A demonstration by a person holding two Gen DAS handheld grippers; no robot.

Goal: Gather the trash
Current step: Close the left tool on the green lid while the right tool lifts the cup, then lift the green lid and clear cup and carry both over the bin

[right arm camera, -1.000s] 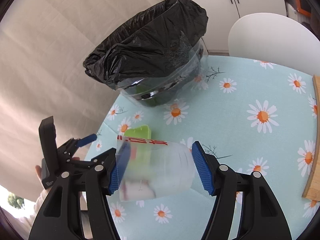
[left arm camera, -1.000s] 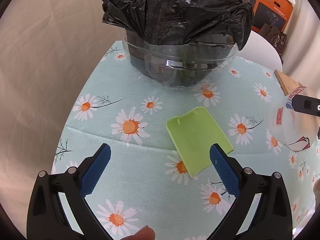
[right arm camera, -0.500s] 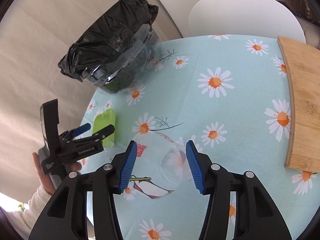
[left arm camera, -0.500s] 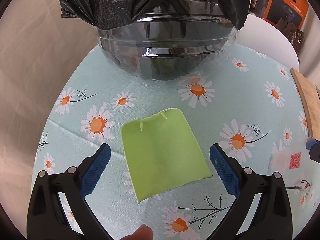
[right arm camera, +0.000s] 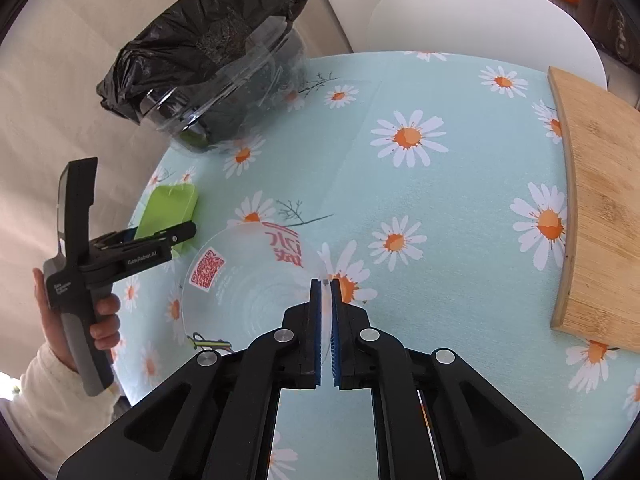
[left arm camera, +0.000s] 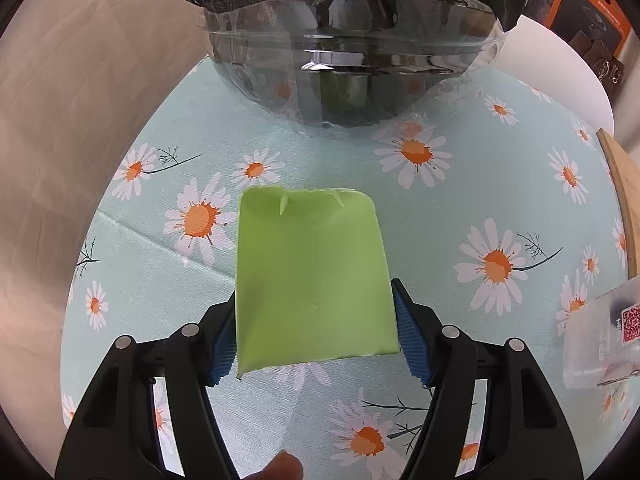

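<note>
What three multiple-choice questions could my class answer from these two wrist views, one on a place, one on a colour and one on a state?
1. Where does the wooden board lie?
A. At the table's right edge
B. Inside the bin
C. Under the green piece

2. What colour is the flat piece between the left gripper's fingers?
A. Red
B. Light green
C. Black

3. How do the right gripper's jaws stand?
A. Wide open over a bare cloth
B. Pinched on the rim of the clear plastic cup
C. Closed on the bin liner

Answers:
1 A: in the right wrist view the board sits on the daisy tablecloth at the far right.
2 B: the left wrist view shows it plainly light green.
3 B: the blue pads are nearly together with the thin clear rim between them.
</note>
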